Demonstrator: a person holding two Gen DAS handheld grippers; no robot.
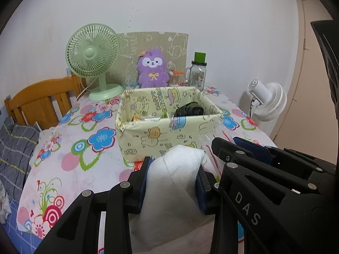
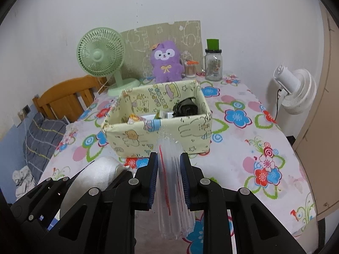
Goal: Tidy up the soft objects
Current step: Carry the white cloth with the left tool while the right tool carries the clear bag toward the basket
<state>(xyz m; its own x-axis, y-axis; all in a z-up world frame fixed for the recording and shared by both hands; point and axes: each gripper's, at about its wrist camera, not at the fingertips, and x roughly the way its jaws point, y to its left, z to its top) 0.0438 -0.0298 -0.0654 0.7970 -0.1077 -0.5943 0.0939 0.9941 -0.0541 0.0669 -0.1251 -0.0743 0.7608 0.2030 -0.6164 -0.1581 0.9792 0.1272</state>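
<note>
My left gripper (image 1: 173, 165) is shut on a folded white foam sheet (image 1: 171, 192) and holds it above the table's near edge. My right gripper (image 2: 169, 160) is shut on a stack of clear zip bags with a red seal line (image 2: 170, 182). It shows at the right in the left wrist view (image 1: 250, 169). The foam sheet and left gripper show at lower left in the right wrist view (image 2: 93, 175). A yellow cartoon-print fabric box (image 1: 161, 135) (image 2: 161, 131) stands just ahead of both. It holds a black bundle (image 1: 189, 109) (image 2: 185, 108) and small packets.
A purple plush toy (image 1: 152, 68), a green desk fan (image 1: 93, 57), a glass jar with a green lid (image 1: 198, 72) and a cardboard panel stand at the table's back. A white fan (image 2: 294, 91) stands right, a wooden bed frame (image 1: 42, 99) left.
</note>
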